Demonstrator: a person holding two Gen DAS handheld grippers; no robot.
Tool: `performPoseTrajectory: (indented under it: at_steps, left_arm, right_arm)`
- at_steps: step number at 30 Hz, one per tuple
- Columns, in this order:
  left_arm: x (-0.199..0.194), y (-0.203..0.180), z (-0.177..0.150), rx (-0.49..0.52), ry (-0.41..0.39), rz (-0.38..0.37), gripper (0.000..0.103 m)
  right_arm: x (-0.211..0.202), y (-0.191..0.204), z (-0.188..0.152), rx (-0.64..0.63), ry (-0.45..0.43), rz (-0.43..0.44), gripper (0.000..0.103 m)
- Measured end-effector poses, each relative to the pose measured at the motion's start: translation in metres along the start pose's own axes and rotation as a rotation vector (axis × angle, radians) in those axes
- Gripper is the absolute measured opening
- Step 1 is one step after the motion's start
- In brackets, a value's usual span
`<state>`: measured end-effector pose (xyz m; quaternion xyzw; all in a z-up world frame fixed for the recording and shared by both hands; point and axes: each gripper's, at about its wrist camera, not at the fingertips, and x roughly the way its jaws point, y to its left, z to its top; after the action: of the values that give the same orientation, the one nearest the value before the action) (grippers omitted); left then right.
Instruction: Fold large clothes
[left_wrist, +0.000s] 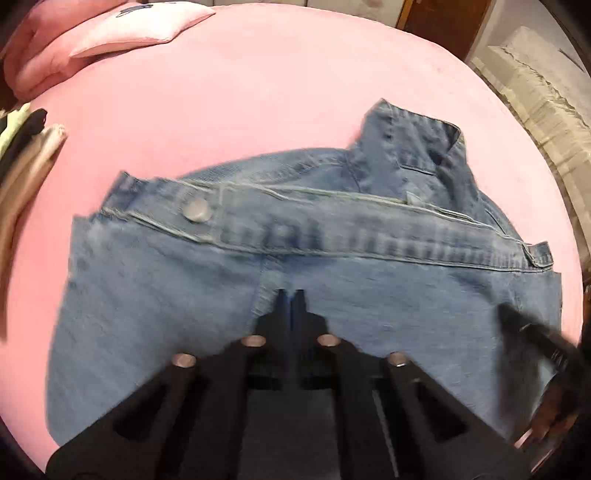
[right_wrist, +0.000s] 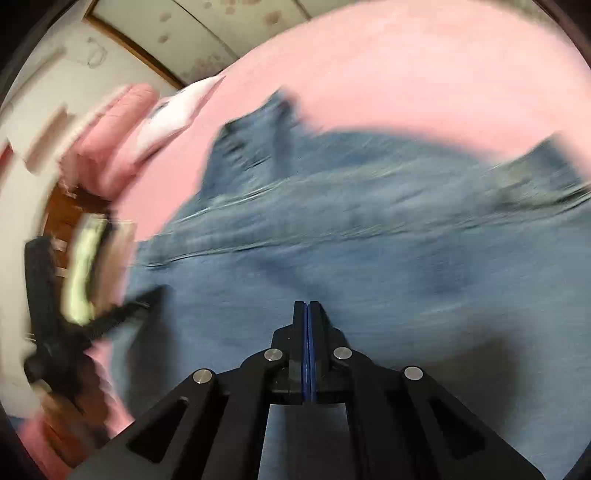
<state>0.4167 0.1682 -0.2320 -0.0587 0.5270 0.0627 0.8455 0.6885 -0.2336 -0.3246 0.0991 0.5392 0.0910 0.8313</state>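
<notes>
A pair of blue jeans (left_wrist: 332, 266) lies flat on the pink bed (left_wrist: 258, 110), waistband and metal button (left_wrist: 197, 211) facing away from me. My left gripper (left_wrist: 291, 295) is shut and empty, hovering over the seat of the jeans. The right gripper shows as a dark blurred shape at the right edge of the left wrist view (left_wrist: 532, 332). In the right wrist view the right gripper (right_wrist: 307, 306) is shut and empty above the blurred jeans (right_wrist: 369, 240). The left gripper appears there at the left (right_wrist: 144, 299).
A pink pillow (left_wrist: 140, 29) and folded pink bedding (left_wrist: 33, 66) lie at the bed's far left corner. Stacked clothes (left_wrist: 22, 147) sit at the left edge. A pale blanket (left_wrist: 535, 92) and a wooden door (left_wrist: 443, 22) lie beyond the bed on the right.
</notes>
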Motion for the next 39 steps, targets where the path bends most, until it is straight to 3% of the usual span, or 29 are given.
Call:
performPoseTrajectory:
  at_steps: [2,5,6,9,12,15,21,23,25,29,32,35,39]
  left_arm:
    - [0.003,0.011,-0.001,0.045,-0.007,0.141,0.001]
    - [-0.001,0.056,-0.007,-0.005,-0.017,0.141,0.001]
    - [-0.002,0.070,-0.009,-0.022,-0.014,0.160,0.001]
    - [-0.004,0.096,-0.014,-0.066,-0.011,0.205,0.001]
    - [-0.004,0.102,-0.016,-0.110,-0.007,0.178,0.001]
    - [0.002,0.086,-0.017,-0.108,0.012,0.197,0.002]
    - [-0.012,0.073,-0.028,-0.183,0.034,0.133,0.002]
    - [-0.019,0.071,-0.036,-0.221,0.048,0.098,0.002]
    - [-0.026,0.068,-0.048,-0.263,0.068,0.068,0.002]
    - [-0.042,0.069,-0.073,-0.330,0.087,0.032,0.002]
    - [-0.057,0.073,-0.095,-0.401,0.115,-0.020,0.002]
    - [-0.066,0.077,-0.113,-0.450,0.142,-0.078,0.002]
    - [-0.062,0.095,-0.126,-0.496,0.157,-0.091,0.003]
  right_arm:
    - [-0.017,-0.031,0.000,0.019,-0.037,-0.094,0.000]
    - [-0.043,-0.082,-0.005,0.122,-0.111,-0.220,0.000]
    - [-0.056,-0.099,-0.008,0.163,-0.156,-0.298,0.000]
    - [-0.074,-0.124,-0.013,0.252,-0.210,-0.424,0.000]
    - [-0.081,-0.124,-0.015,0.320,-0.231,-0.390,0.000]
    - [-0.085,-0.101,-0.008,0.343,-0.234,-0.382,0.000]
    - [-0.078,-0.029,0.022,0.340,-0.201,-0.200,0.000]
    - [-0.073,0.000,0.024,0.349,-0.179,-0.105,0.000]
    - [-0.053,0.036,0.033,0.345,-0.135,-0.027,0.000]
    - [-0.014,0.093,0.032,0.312,-0.040,0.011,0.000]
    - [0.022,0.127,0.014,0.286,0.080,-0.010,0.000]
    - [0.075,0.141,-0.011,0.298,0.287,-0.111,0.000]
    - [0.088,0.171,-0.022,0.124,0.262,-0.224,0.000]
